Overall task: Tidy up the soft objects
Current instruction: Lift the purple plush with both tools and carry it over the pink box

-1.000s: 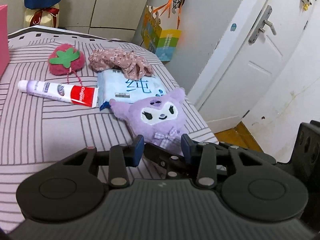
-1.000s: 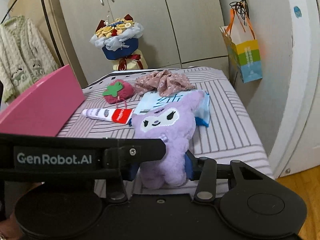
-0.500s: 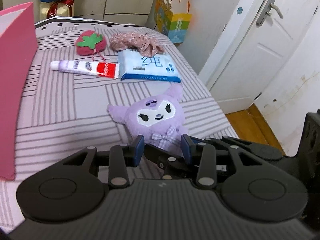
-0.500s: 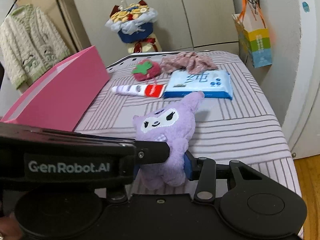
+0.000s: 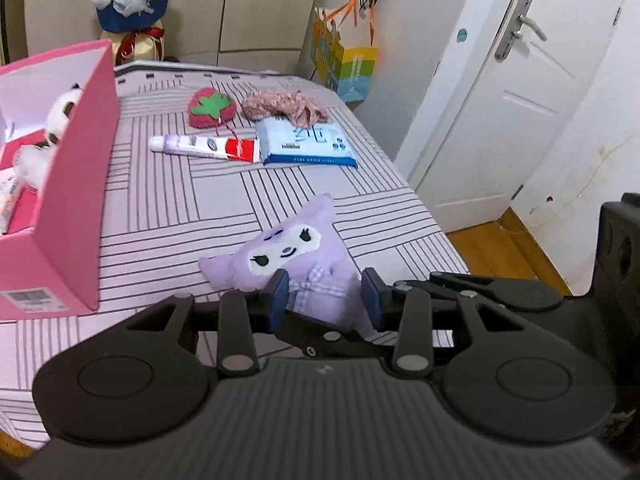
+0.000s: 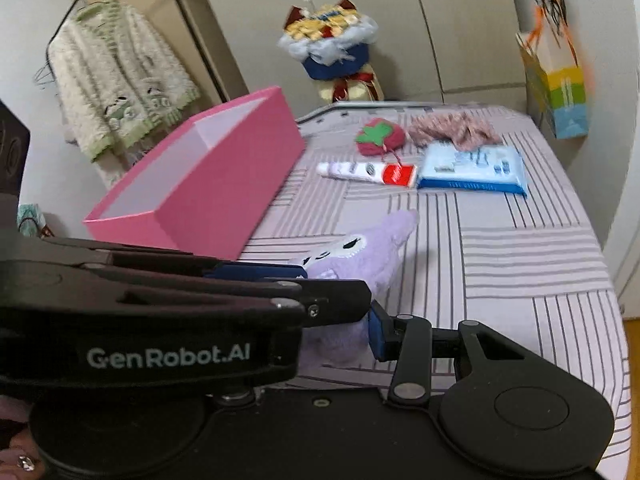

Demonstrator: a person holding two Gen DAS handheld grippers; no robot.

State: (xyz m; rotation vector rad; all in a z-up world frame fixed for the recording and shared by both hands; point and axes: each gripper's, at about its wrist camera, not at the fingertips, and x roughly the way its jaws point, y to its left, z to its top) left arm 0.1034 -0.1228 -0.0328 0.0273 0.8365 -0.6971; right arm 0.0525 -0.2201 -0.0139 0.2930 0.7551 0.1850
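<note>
A purple plush doll (image 5: 296, 256) is held above the striped bed between both grippers. My left gripper (image 5: 325, 298) is shut on its lower body. My right gripper (image 6: 344, 328) also grips the doll (image 6: 360, 252), with the left gripper's arm crossing in front of it. A pink open box (image 5: 76, 184) stands at the left with a panda plush (image 5: 64, 114) inside; it also shows in the right wrist view (image 6: 208, 176). A strawberry plush (image 5: 211, 107) and a floral pink cloth (image 5: 284, 106) lie at the far side of the bed.
A toothpaste tube (image 5: 204, 147) and a blue wipes pack (image 5: 304, 146) lie mid-bed. A bouquet (image 5: 132, 4) stands behind the bed. A colourful gift bag (image 5: 348, 72) hangs on the wall and a white door (image 5: 500, 92) is at the right.
Both grippers have carried the purple doll back and left, away from the wipes pack and toward the pink box. The doll has tilted. The box's inside is now in view.
</note>
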